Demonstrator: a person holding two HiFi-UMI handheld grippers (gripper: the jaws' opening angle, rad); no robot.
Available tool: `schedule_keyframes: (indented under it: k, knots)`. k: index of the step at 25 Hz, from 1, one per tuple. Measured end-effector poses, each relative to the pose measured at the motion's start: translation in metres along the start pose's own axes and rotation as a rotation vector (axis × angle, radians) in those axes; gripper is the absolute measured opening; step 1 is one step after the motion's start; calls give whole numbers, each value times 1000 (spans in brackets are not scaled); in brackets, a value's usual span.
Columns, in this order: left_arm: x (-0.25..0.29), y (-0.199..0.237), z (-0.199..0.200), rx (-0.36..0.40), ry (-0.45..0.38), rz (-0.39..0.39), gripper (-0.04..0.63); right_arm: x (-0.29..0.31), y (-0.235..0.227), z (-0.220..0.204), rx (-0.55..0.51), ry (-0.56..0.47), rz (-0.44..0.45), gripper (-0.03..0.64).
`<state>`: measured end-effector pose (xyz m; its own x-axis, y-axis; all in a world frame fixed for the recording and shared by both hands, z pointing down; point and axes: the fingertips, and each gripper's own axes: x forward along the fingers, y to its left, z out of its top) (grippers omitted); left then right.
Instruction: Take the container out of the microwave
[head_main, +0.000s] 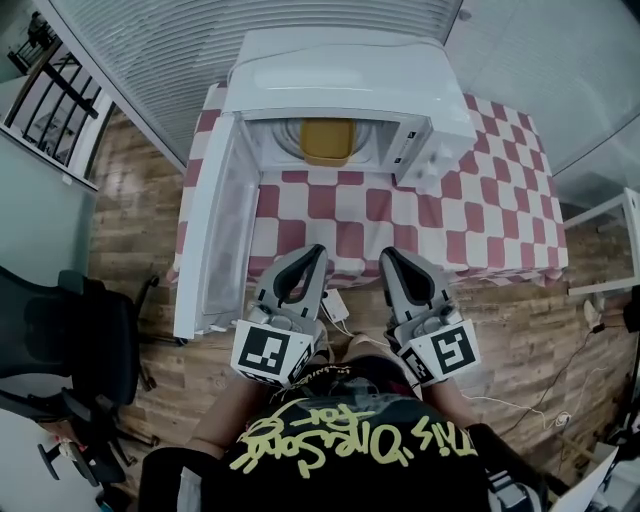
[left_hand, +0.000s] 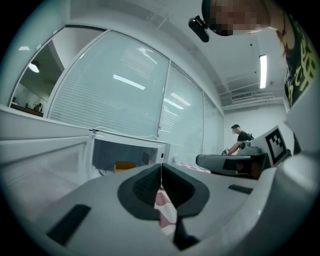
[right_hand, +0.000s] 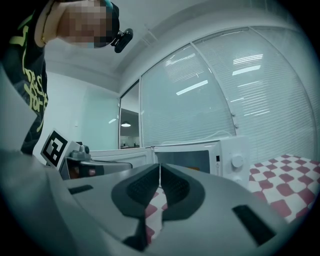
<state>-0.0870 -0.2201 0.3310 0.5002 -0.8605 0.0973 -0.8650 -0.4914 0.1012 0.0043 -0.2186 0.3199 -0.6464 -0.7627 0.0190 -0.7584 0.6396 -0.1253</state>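
Door (head_main: 205, 250) is open, but the yellow container (head_main: 327, 140) sits inside the microwave (head_main: 340, 70), so I have the whole reach, grab and pull-out left. Left gripper (head_main: 312, 254) and right gripper (head_main: 392, 258) are both pressed together and empty, at the table's (head_main: 500, 200) near edge. I only see the container's top; its walls and depth are hidden.

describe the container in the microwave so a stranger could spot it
On the red-and-white checked table stands a white microwave, its door swung open to the left. The container sits inside the cavity: a rounded-cornered yellow box, the only yellow thing among white walls.
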Motion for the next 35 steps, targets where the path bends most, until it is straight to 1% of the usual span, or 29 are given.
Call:
schedule_keyframes:
  k: [3,8,11,17,22,26,35]
  knots:
    - [4,-1,4,-14,-21,11,9,2,-3,0,-4,8,12,12]
    - [4,1,-3,8,-5,21,9,4,-9,1,-13,14,19,11]
    - [6,2,-1,19,-12,33,9,4,-12,1,-9,13,20,11]
    - [14,8,-2,22,-12,64,9,9,-19,0,-14,9,29,12]
    - [21,11,-1,-6,-28,60,11,15,-23,-4,-8,27,45,12]
    - [25,13,-4,-15,-30,63,11,20,-29,-6,7,21,44,14]
    - [36,28,-20,-36,-2,115,12,36,-49,-14,8,23,7,14]
